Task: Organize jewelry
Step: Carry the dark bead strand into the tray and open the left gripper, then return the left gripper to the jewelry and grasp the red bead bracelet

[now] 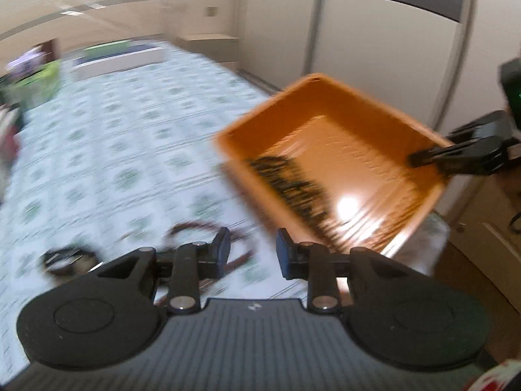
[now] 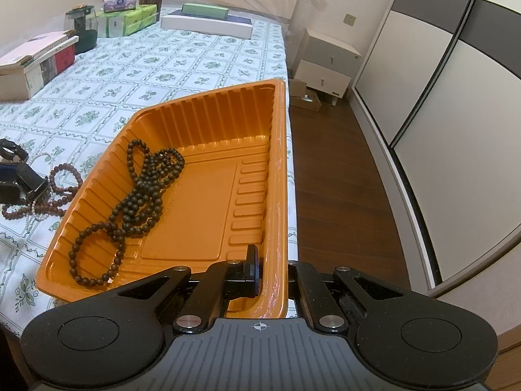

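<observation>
1. Right gripper (image 2: 272,268) up close: jaws clamped tight on the tray (image 2: 208,195), pinching its near right wall, one finger inside, the other outside the rim.
2. That orange tray sits at the edge of the bed (image 2: 195,62), lifted a little on the gripped side as the left view has it, though that view is badly blurred.
3. Inside the tray, a dark bead necklace (image 2: 136,202) lies piled against the left wall, trailing toward the near corner.
4. Left gripper (image 1: 251,251): jaws parted a modest way, nothing between them, hanging over the sheet just left of the tray.
5. Below those open jaws lies a reddish-brown bead string (image 1: 202,228); whether the fingertips touch it, I cannot tell.
6. From the right view, more pieces wait on the sheet left of the tray: brown bead strands (image 2: 65,182), a pale pearl-like strand (image 2: 37,210) and a watch (image 2: 9,150).
</observation>
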Tool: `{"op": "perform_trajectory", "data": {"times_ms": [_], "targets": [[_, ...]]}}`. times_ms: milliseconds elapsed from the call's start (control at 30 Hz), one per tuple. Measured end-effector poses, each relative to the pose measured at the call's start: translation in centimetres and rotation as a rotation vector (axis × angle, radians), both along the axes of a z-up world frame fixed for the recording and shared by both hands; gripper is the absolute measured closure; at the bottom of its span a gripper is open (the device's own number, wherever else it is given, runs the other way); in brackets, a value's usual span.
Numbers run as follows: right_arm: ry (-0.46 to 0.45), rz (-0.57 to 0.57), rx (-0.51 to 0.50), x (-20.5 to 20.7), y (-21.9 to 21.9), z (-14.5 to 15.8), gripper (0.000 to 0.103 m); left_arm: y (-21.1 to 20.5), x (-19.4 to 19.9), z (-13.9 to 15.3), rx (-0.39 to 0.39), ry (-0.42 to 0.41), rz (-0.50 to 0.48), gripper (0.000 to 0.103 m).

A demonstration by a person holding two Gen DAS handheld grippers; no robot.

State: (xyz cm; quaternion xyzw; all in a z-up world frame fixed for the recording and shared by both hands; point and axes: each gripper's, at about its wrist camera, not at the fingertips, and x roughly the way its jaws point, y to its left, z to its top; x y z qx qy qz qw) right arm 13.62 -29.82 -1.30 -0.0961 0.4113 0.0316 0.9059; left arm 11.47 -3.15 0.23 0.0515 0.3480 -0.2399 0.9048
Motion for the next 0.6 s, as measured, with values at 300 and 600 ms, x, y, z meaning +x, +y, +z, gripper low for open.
{"op": "perform_trajectory", "data": {"times_ms": [300, 600], "targets": [[0.002, -0.001, -0.005, -0.1, 0.0, 0.0, 0.1, 6.5, -2.6, -2.8, 0.084, 0.026, 0.186, 0.076], [0.005, -0.001, -0.013, 0.0, 0.2, -0.1, 0.1, 6.6, -2.6, -4.3, 0.095, 0.031, 0.197, 0.076]]}}
